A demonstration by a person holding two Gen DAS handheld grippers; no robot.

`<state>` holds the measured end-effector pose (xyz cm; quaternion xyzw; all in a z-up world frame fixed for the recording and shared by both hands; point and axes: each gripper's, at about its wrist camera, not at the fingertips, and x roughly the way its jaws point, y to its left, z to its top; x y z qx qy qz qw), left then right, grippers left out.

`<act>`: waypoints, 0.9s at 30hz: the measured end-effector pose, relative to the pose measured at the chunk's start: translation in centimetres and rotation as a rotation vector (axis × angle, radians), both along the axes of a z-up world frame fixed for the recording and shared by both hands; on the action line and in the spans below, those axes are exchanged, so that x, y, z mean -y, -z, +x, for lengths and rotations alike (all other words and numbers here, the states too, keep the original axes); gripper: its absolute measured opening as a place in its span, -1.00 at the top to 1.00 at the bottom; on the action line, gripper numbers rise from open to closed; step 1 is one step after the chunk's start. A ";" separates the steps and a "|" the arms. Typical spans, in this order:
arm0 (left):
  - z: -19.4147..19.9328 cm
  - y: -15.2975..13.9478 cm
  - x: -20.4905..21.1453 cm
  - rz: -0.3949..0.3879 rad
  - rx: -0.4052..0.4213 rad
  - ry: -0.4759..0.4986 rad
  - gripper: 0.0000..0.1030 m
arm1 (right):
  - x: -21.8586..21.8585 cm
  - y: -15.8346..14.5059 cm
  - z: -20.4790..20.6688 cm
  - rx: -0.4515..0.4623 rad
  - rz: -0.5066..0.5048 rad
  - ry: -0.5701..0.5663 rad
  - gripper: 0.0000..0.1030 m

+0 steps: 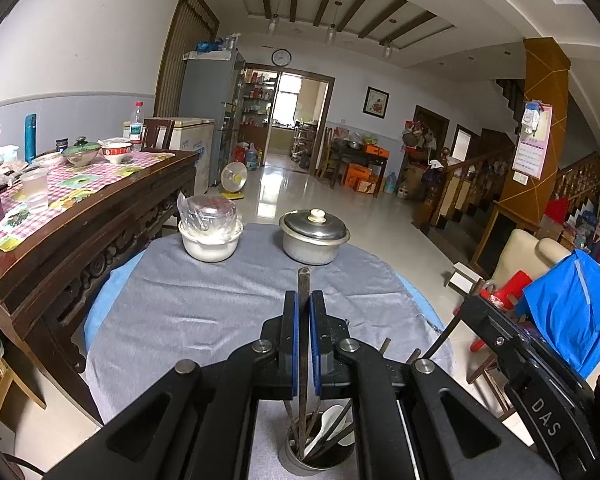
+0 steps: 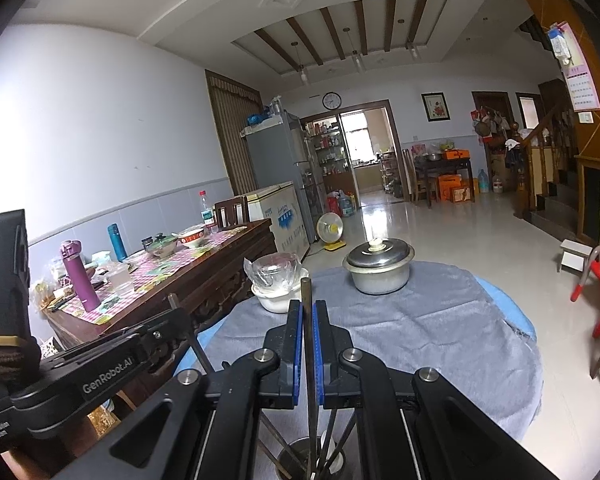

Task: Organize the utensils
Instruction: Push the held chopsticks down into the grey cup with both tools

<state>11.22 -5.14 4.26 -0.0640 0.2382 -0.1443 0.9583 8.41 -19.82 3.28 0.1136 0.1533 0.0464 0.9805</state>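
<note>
Both of your grippers, left gripper and right gripper, are each pinching one thin, stiff, probably slippery dark chopstick upright above the round steel utensil cup, so grip mid-shaft.

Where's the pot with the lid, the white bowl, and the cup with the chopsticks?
Lidded pot [image 1: 314,246]: left wrist view, on its side wall.
White bowl [image 1: 210,246]: left wrist view, front wall.
Utensil cup [image 1: 296,466]: left wrist view, metal rim.

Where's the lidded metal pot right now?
The lidded metal pot sits at the far edge of the grey cloth, right of the white bowl in both wrist views.
</note>
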 end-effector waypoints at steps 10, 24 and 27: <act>0.3 0.9 0.1 -0.004 -0.022 -0.006 0.90 | 0.3 0.6 0.1 -0.014 0.018 0.007 0.89; 0.7 1.5 0.2 -0.004 -0.040 -0.007 0.90 | 0.4 1.0 0.5 -0.028 0.030 0.011 0.89; 0.9 1.6 0.1 -0.005 -0.046 -0.007 0.90 | 0.3 1.0 0.5 -0.030 0.031 0.012 0.89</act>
